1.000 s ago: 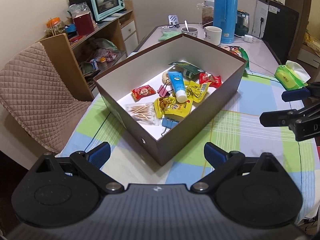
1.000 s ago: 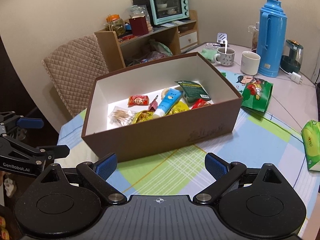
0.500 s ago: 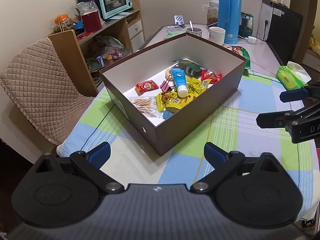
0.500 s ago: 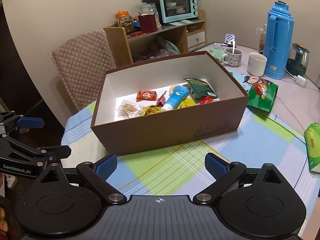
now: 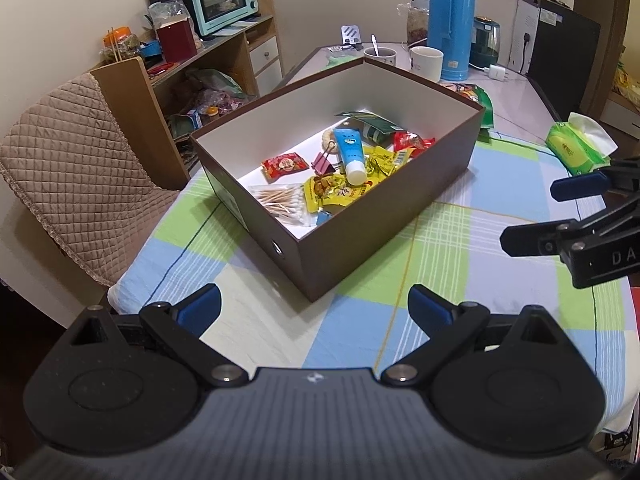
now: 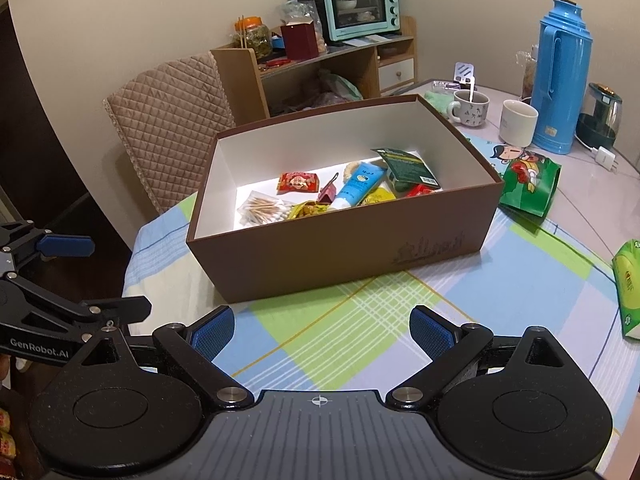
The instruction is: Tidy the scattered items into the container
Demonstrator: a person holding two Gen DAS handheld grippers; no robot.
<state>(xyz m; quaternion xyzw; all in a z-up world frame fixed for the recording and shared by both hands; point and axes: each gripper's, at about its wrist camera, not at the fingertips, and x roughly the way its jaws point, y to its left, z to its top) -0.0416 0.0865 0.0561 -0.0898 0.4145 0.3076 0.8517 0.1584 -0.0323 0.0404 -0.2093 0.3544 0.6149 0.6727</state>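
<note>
The brown cardboard box (image 5: 384, 236) is sitting open-topped on the checked tablecloth (image 5: 452, 248), and the tidied items are lying on its white floor: a blue tube (image 5: 351, 152) is resting across yellow snack packets (image 5: 340, 190), a bag of cotton swabs (image 5: 282, 199) is lying toward the box's near corner, a red snack packet (image 5: 285, 165) and a pink binder clip (image 5: 323, 162) are lying beside the tube, and a dark green packet (image 5: 374, 123) is leaning toward the box's far wall. The left gripper (image 5: 314, 308) is hovering over the cloth just in front of the box's near corner with its blue-padded fingers spread wide and nothing between them. The right gripper (image 6: 322, 330) is hanging before the box's long printed side, its jaws likewise standing apart and empty. Outside the box, a green snack bag (image 6: 528, 186) is lying just beside its far right corner, a green tissue pack (image 5: 576, 150) is sitting well to the box's right, and a blue thermos (image 6: 560, 80) is standing with two mugs (image 6: 519, 122) behind the box.
</note>
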